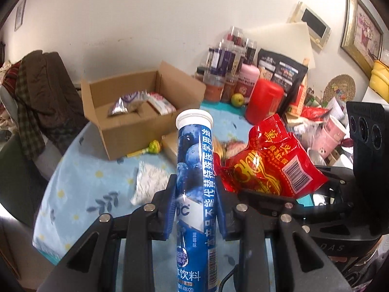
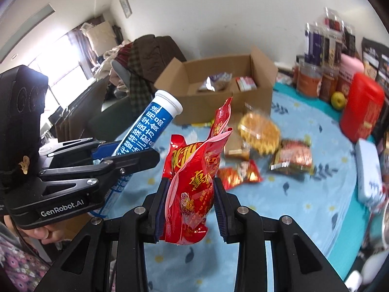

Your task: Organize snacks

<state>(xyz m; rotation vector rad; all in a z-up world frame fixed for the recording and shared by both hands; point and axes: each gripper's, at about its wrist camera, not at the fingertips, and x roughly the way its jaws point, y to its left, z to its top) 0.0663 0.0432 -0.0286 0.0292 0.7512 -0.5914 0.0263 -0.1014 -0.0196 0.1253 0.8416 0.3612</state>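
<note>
Your left tongs (image 1: 195, 206) are clamped across the middle of a blue effervescent-tablet tube (image 1: 194, 170), white cap pointing up and away, so it stays clear of the surface (image 1: 80, 189) and can go into the box cap first. Your right tongs (image 2: 189, 204) pinch a red snack packet (image 2: 192, 182) low on its body; the loose top flops up toward 12 o'clock because nothing supports it. Both loads hang in the air above the blue flowered cloth, side by side.

The open cardboard box (image 2: 218, 97), at about 11 o'clock from the tube in the left view, already has a silver pouch (image 1: 119, 105) and a red-and-white pack (image 1: 161, 103) inside; I judge it the likely destination.

The tube's lower end runs out of frame. The snacks lying on the cloth (image 2: 260, 133) beyond the packet are blurred, so their labels cannot be read. The box's near wall hides part of its floor.
</note>
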